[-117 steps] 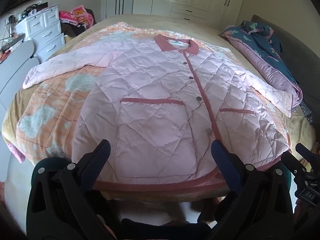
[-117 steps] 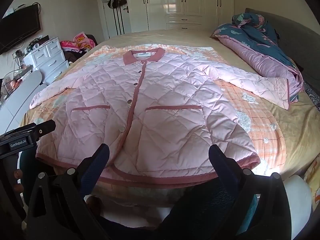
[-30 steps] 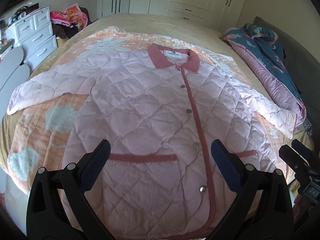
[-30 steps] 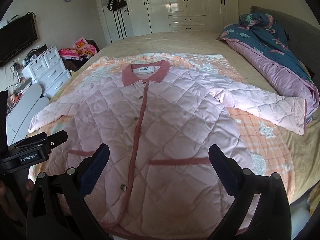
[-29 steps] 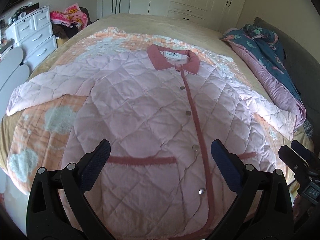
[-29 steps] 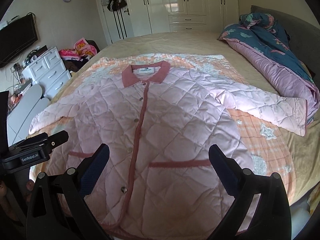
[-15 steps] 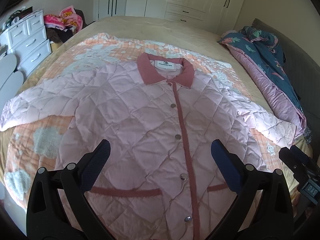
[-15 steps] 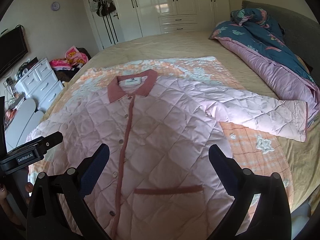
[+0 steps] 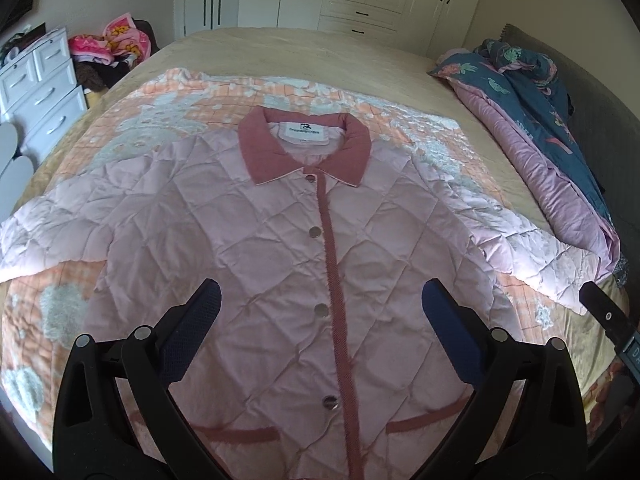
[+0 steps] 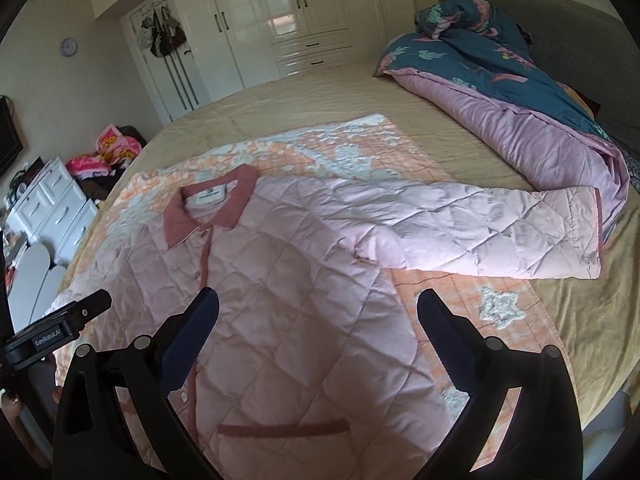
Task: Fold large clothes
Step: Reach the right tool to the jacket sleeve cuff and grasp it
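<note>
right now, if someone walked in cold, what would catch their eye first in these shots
A pink quilted jacket lies buttoned and flat across the bed, its darker collar toward the far wardrobes. One sleeve stretches toward a rumpled duvet at the bed's right edge. Both tongs, left and right, hang open over the jacket, holding nothing.

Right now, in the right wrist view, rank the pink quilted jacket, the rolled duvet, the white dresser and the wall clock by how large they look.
1. pink quilted jacket
2. rolled duvet, smaller in the picture, though it lies farther off
3. white dresser, partly cut off at the edge
4. wall clock, smallest by far
</note>
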